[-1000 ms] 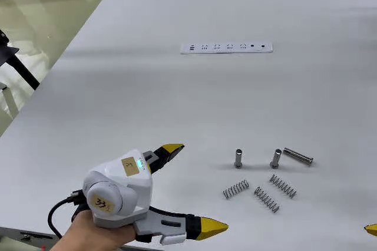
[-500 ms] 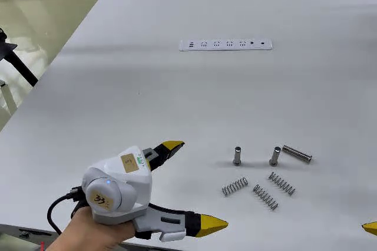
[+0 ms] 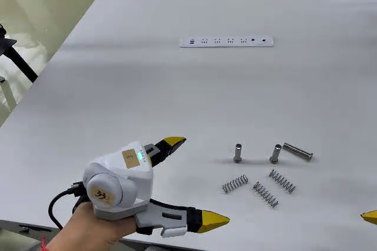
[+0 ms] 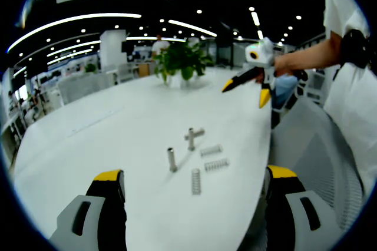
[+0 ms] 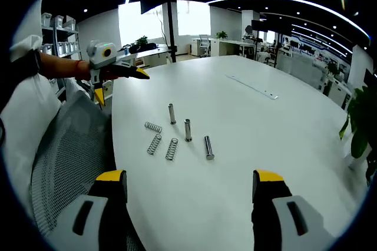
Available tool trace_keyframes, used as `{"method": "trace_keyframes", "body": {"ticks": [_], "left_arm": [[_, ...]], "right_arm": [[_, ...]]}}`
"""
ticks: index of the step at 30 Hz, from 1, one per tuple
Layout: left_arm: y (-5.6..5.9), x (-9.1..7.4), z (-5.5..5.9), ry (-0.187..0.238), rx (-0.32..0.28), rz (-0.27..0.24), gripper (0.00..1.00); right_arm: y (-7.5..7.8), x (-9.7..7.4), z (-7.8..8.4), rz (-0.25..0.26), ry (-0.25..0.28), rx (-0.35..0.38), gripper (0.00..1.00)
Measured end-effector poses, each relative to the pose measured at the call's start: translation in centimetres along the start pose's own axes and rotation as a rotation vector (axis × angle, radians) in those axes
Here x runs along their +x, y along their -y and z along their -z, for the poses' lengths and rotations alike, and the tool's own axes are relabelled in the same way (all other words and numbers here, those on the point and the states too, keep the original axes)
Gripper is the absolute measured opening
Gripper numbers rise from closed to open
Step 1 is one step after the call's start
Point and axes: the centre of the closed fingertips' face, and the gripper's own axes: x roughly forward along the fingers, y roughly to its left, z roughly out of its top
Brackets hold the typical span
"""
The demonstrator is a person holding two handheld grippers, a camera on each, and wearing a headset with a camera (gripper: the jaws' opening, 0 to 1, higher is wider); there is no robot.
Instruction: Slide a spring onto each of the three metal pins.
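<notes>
Two metal pins (image 3: 238, 152) (image 3: 275, 153) stand upright on the white table, and a third pin (image 3: 297, 151) lies on its side to their right. Three loose springs (image 3: 235, 184) (image 3: 265, 194) (image 3: 282, 181) lie just in front of them. My left gripper (image 3: 194, 180) hovers open to the left of the parts, nothing between its jaws. Only a yellow tip of my right gripper (image 3: 370, 217) pokes in at the lower right. In the right gripper view its jaws stand wide open (image 5: 189, 175), short of the pins (image 5: 188, 129) and springs (image 5: 155, 144).
A white power strip (image 3: 227, 42) lies farther back on the table. The table's near edge runs just below the left gripper. A mesh chair (image 5: 70, 145) stands beside the table, and a potted plant (image 4: 182, 59) sits at the far end.
Only the head camera has shifted a little. Grippers, pins and springs keep their places.
</notes>
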Motion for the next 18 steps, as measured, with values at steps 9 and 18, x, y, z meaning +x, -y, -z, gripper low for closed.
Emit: {"method": "trace_keyframes", "body": {"ticks": [9,18], "left_arm": [[-0.1,0.1,0.0,0.008,-0.006,-0.001,1.0],[-0.2,0.0,-0.1,0.015,-0.011,0.0,1.0]], "right_arm": [[1.3,1.1,-1.5,-0.028,-0.042,-0.062,0.83],[2.8,2.9,-2.5,-0.052,-0.108,-0.123,0.72]]}}
